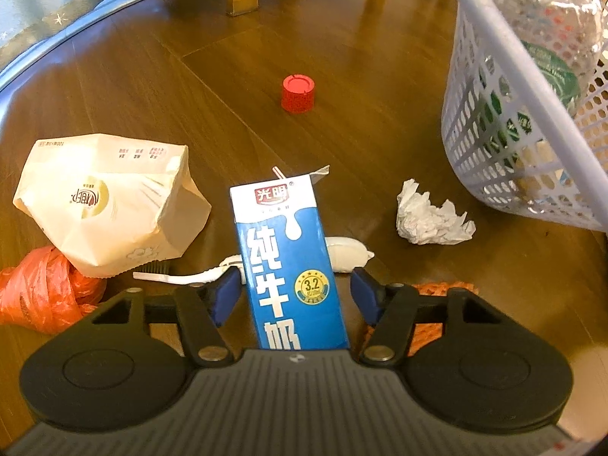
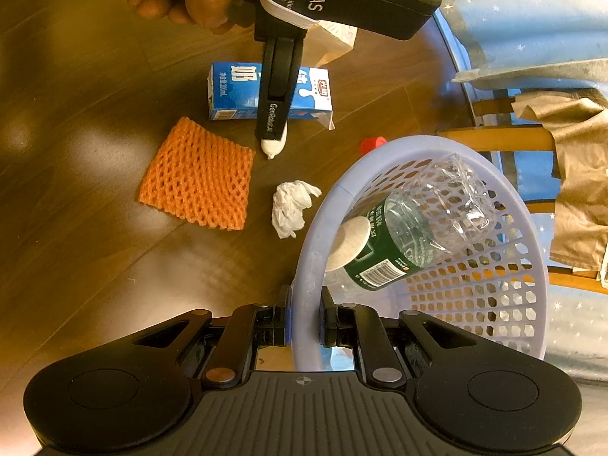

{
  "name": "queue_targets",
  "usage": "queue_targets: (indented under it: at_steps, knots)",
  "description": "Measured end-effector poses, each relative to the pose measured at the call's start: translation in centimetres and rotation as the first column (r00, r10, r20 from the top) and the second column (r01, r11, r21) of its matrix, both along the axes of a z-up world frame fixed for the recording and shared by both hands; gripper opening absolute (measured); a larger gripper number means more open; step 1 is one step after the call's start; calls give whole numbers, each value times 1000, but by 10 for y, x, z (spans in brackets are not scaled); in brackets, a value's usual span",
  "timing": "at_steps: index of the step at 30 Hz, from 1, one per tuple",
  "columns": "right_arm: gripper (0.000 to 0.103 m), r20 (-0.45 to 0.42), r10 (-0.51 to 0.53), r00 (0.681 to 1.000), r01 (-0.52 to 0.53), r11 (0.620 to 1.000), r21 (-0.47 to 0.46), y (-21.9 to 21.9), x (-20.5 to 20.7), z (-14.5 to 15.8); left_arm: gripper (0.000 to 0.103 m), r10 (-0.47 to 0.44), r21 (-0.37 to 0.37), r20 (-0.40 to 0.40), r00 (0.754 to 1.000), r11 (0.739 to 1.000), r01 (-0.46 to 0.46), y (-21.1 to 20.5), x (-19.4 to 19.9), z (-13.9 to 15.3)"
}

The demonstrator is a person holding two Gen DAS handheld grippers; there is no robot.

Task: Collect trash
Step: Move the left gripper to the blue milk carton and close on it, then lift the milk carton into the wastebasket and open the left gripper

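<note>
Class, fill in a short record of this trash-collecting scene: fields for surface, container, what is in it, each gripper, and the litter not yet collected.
surface: wooden floor
container: lilac basket, tilted
in container: crushed clear plastic bottle with green label
right gripper: shut on the basket's rim
left gripper: jaws astride the blue milk carton; the right pad does not touch it
litter on floor: red cap, crumpled tissue, orange foam net, beige paper pack, orange plastic bag, white plastic spoon
</note>
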State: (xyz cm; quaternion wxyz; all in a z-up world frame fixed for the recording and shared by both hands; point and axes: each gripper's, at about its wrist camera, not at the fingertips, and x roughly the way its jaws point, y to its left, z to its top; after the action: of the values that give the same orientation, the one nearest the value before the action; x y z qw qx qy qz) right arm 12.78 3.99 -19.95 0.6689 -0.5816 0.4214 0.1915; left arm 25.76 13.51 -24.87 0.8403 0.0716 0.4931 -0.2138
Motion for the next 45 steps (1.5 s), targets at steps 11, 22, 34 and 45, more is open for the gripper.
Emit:
queue_targets:
  at_steps: [11,22,34,45]
  knots:
    - [9,-4,-5,1000,5,1000,4,0,2,1,44,-40,43,2,999,998,40,6,-3,-2]
    - [9,-7,-8,1000,8,1000,12,2,3,1,43,-86,42,43,995,996,84,29,-27,40]
    - [9,-13,-11,1000,12,1000,21,1,2,1,43,-162,23,133,978,987,161,40,-49,128]
    - [9,-18,-8,1000,9,1000,24,1,0,-1,43,-286,-11,210,935,955,295,18,-66,189]
